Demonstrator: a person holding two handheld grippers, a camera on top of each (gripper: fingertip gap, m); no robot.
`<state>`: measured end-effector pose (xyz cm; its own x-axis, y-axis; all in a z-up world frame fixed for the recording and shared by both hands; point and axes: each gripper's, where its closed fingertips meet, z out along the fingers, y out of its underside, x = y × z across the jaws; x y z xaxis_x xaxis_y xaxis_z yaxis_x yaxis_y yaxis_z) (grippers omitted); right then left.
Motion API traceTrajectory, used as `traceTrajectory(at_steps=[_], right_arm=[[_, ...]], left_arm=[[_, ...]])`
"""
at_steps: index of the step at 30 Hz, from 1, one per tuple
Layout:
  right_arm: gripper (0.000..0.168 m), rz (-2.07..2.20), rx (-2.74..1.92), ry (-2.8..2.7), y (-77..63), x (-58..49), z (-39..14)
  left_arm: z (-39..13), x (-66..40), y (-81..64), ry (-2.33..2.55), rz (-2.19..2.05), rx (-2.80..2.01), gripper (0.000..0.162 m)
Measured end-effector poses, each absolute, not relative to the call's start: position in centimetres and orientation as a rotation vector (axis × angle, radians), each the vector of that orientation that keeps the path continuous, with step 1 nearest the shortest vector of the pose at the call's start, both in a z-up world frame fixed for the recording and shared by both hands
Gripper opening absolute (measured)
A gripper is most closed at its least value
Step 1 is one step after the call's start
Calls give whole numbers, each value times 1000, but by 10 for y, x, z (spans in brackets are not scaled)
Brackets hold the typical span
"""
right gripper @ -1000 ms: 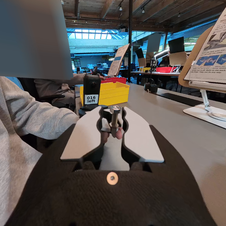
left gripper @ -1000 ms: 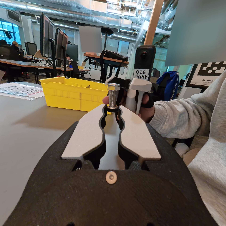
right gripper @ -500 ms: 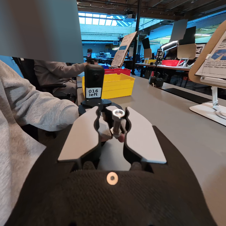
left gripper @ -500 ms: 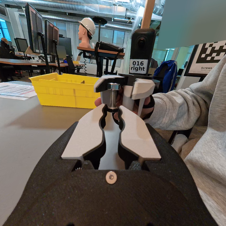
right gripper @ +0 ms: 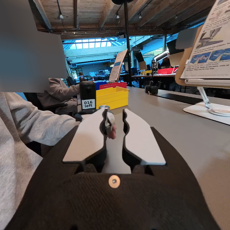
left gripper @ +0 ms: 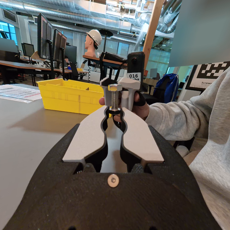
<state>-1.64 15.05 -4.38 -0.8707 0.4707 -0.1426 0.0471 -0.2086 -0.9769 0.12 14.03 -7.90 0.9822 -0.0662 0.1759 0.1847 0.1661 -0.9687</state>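
Observation:
A silver hex bolt (left gripper: 114, 97) stands upright with a dark nut (left gripper: 114, 111) on its lower end. My left gripper (left gripper: 114, 110) is shut on the nut and holds the bolt above the grey table (left gripper: 24, 130). My right gripper (right gripper: 113, 112) is open and empty. In the right wrist view the bolt head (right gripper: 104, 107) sits just behind my left fingertip (right gripper: 99, 114), left of the gap. In the left wrist view the right gripper (left gripper: 117, 84) faces me, one finger on each side of the bolt head. A hand (left gripper: 139, 109) holds it.
A yellow bin (left gripper: 69, 94) stands on the table behind the bolt, with papers (left gripper: 18, 92) to its left. In the right wrist view a yellow bin (right gripper: 112, 98) and a red bin (right gripper: 112, 85) stand ahead. A document stand (right gripper: 205, 110) is at right, a seated person (right gripper: 59, 89) at left. Spacing between my two grippers at the tips: around 4 cm.
My right gripper has opened and let go of the bolt head, and the bolt now lies left of its gap. My left gripper stays shut on the nut.

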Motion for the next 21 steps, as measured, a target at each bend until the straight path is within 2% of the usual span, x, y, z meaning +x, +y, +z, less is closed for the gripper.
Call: traceTrajectory(at_steps=[5,14,21], right_arm=[[13,2073,-533,-1839,134,-8,-49],[37,2108,-494,-1904,116,1,-52],[32,2089,-477,-1933,108,5,-56]], left_arm=[[-82,-2,141,-114,-148,-1414,17],[-89,10,147,-45,-126,-1472,17],[-92,18,150,0,-123,-1495,18]])
